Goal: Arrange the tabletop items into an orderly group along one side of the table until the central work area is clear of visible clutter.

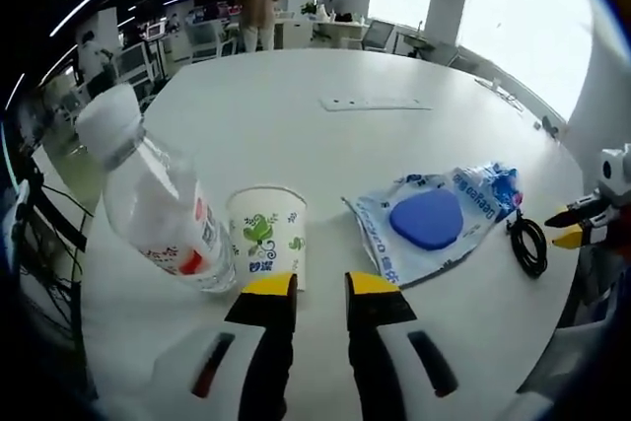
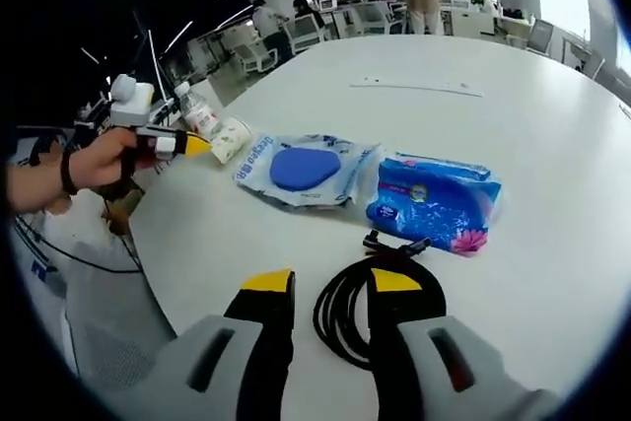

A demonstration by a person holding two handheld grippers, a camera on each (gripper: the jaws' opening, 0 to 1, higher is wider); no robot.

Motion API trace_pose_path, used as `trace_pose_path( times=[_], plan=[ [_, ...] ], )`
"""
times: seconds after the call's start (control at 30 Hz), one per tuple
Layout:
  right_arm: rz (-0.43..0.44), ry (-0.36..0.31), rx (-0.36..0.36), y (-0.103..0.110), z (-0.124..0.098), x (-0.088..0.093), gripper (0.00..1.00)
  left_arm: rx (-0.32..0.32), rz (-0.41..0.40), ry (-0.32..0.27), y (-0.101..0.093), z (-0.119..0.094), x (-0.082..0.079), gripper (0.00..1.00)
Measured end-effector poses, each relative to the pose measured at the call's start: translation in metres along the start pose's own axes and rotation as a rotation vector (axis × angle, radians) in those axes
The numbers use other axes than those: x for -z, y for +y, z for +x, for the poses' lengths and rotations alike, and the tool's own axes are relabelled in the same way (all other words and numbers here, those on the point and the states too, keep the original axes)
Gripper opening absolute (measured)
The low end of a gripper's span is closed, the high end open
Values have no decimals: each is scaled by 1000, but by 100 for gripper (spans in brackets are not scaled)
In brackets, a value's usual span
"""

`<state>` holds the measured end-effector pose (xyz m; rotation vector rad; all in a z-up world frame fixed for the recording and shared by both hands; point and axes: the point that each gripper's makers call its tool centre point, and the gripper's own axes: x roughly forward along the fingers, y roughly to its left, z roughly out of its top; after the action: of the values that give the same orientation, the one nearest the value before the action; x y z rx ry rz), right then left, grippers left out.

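In the left gripper view, the left gripper (image 1: 320, 288) sits low over the near edge of the white table (image 1: 296, 96). Its two yellow-tipped jaws are a little apart and hold nothing. Just past the tips stands a paper cup (image 1: 267, 234) with green pictures on it. A clear water bottle (image 1: 153, 194) with a white cap leans right beside the cup and looks to be touching it. A bit further along the same edge lies a clear bag with a blue pad (image 1: 429, 219) inside. Next comes a black cable (image 1: 527, 242), close to the edge. In the right gripper view, the right gripper (image 2: 330, 288) has its jaws apart too, holding nothing. The coiled black cable (image 2: 367, 315) lies right at its tips, partly between them. Past the cable is a blue pack of wipes (image 2: 434, 199), with the bag beside it. Far off, across the room, a person (image 1: 258, 9) stands by some desks.
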<state>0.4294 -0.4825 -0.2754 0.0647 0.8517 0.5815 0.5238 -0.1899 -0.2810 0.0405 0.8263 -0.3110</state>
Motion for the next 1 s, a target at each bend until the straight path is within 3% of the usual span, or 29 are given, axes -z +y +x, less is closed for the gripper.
trace_pose_path(
  times=[0.07, 0.1, 0.23, 0.63, 1.0],
  plan=[
    [12, -10, 2, 2, -2, 2, 27, -9, 11, 4, 0, 3, 0, 18],
    [42, -21, -5, 10, -6, 7, 27, -42, 72, 8, 3, 4, -5, 19],
    [55, -27, -9, 17, -10, 13, 27, -73, 129, 10, 8, 7, -10, 20],
    [77, -8, -16, 22, -14, 31, 28, -106, 167, 13, 14, 18, -17, 25],
    [63, 1, -19, 25, -17, 28, 29, -171, 220, 30, 28, 21, -20, 26]
  ],
)
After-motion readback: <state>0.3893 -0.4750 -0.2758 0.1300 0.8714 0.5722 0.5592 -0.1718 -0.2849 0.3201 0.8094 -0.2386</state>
